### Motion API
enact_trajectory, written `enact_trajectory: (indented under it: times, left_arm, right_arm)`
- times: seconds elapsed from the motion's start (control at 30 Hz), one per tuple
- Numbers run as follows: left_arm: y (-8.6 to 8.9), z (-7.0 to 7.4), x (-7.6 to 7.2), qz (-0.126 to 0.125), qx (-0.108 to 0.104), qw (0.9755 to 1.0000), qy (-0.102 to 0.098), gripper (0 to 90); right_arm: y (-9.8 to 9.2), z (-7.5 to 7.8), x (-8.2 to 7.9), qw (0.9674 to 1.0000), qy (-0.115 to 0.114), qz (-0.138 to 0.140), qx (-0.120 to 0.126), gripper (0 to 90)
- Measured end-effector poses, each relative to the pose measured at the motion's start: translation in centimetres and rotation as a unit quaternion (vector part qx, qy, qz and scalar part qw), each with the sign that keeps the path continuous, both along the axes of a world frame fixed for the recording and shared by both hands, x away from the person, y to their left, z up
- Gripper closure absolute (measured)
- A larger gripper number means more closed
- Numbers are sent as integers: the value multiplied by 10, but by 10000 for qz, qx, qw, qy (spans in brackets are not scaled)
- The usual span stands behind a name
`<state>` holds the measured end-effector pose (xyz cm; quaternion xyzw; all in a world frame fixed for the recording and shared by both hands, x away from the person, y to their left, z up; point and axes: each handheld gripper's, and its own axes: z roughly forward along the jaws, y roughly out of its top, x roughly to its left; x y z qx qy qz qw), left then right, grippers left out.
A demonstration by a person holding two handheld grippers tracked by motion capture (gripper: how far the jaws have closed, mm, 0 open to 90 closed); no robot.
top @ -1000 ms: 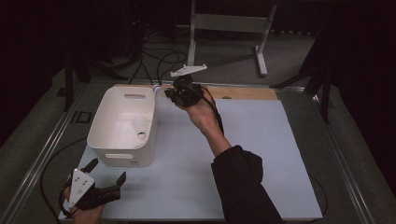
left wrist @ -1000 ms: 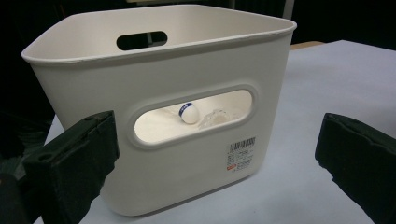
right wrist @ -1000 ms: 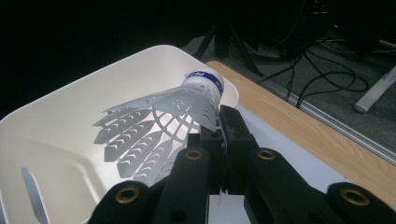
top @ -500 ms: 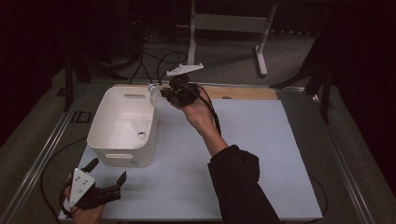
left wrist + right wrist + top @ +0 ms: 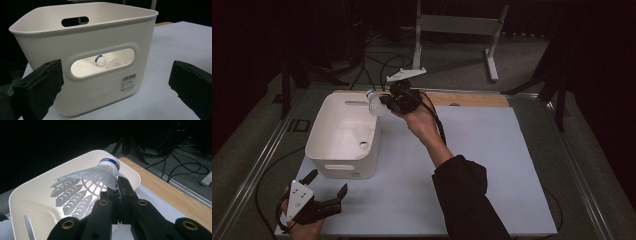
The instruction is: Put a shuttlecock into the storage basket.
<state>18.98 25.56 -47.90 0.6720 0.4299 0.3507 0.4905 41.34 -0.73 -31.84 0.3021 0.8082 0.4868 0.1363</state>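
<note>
Up at the far rim of the white bin (image 5: 343,134), the right gripper (image 5: 386,100) pinches a white shuttlecock (image 5: 87,183) by its skirt, holding it over the bin's opening. Another shuttlecock (image 5: 100,60) lies inside the bin. Near the table's front edge, the left gripper (image 5: 328,183) rests with its jaws spread wide, facing the bin's handle slot.

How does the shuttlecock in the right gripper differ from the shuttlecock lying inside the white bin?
The held shuttlecock is pinched by its skirt in the shut right gripper, above the white bin; the second shuttlecock rests loose on the bin's floor. The held one points its cap away from the gripper, over the bin; the second lies on its side. Both have a white cap with a blue band.
</note>
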Motion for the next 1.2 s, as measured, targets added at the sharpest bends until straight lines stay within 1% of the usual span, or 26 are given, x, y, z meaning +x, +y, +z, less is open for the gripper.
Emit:
enact_trajectory:
  times: [0.47,0.6,0.93,1.03,1.2]
  left_arm:
    - [-1,0,0,-1,6,10000,2,2]
    - [0,0,0,3,6,10000,0,2]
    - [-1,0,1,-8,7,10000,0,2]
    - [-1,0,1,-10,12,10000,-1,2]
    - [-1,0,1,-9,9,10000,-1,2]
  right_arm:
    - [6,0,-1,9999,-11,109,50,891]
    - [7,0,-2,9999,34,129,58,891]
    - [12,-2,-4,9998,50,193,61,891]
    - [14,-3,-4,9997,22,224,68,890]
    - [17,-3,-5,9996,72,257,62,890]
